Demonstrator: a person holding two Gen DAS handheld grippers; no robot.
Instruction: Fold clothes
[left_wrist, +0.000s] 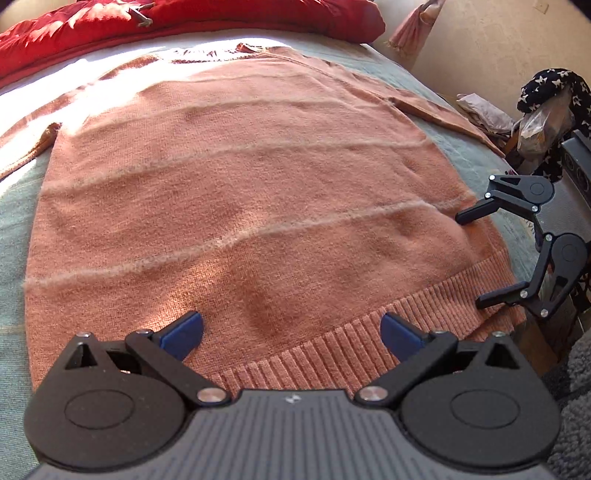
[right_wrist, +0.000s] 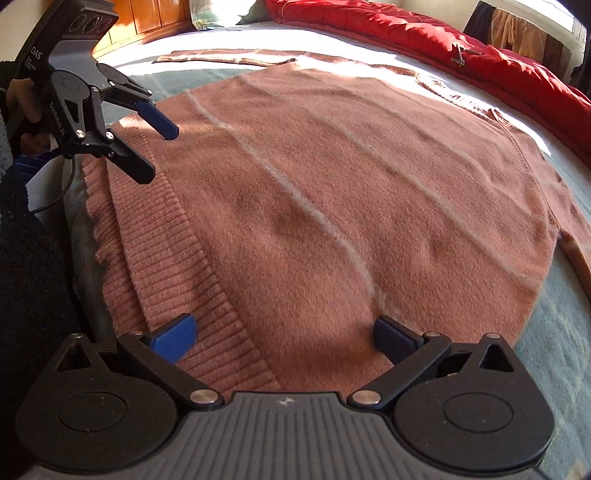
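One sweater, salmon-orange knit, lies spread flat on the bed, which is covered in a pale green sheet. Four pale fuzzy stripes can be counted across its body. One ribbed hem band runs along the near edge. Two sleeves are visible: one stretched out toward the right edge of the bed, the other lying off to the left. The neckline points away, toward one red quilt bunched along the far side of the bed.

Two tools are present. The left tool hovers over the hem near its middle, jaws wide apart, nothing between them; its two blue pads are both plainly seen. The right tool sits at the sweater's right hem corner, jaws likewise apart and holding nothing; from its own camera the right tool straddles the seam where ribbing meets plain knit. Whether either tool touches the fabric cannot be told.

Beside the bed, one dark star-printed cloth sits among a pile of clutter.
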